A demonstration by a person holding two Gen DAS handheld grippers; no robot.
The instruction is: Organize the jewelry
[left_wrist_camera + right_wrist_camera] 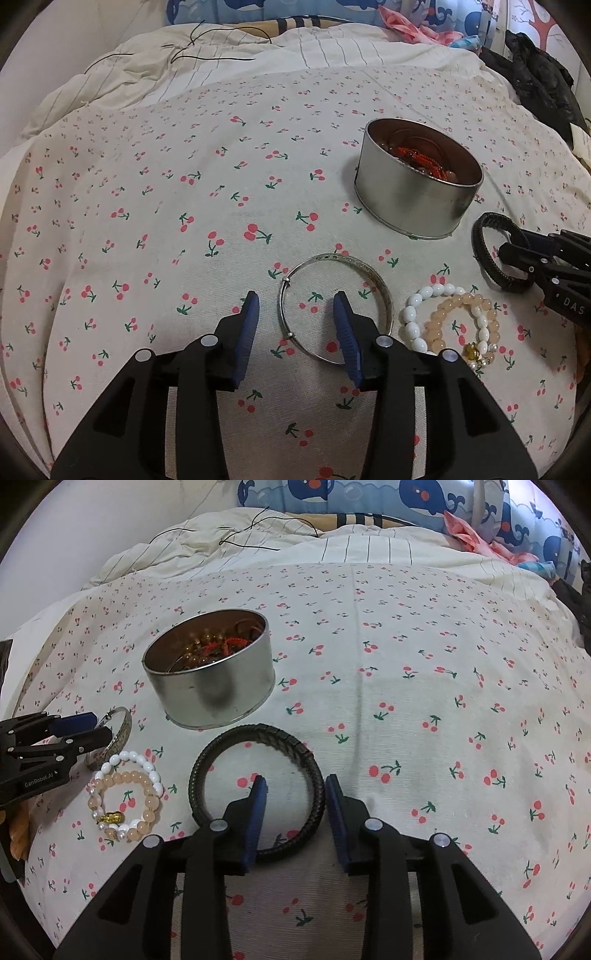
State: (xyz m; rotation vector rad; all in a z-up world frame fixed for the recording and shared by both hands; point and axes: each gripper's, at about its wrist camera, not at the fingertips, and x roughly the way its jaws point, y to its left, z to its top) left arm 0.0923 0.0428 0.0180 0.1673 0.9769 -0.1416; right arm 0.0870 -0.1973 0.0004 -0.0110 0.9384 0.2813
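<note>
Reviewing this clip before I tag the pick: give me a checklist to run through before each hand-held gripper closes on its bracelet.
1. Left hand-held gripper open, straddling one side of the silver bangle: ok.
2. Right hand-held gripper open, straddling one side of the black braided bracelet: ok.
3. Either bracelet already gripped: not ok, pads not pressing.
4. Tin open-topped and upright: ok.
5. Room left in the tin: cannot tell.
6. Beaded bracelets clear of both grippers: ok.
</note>
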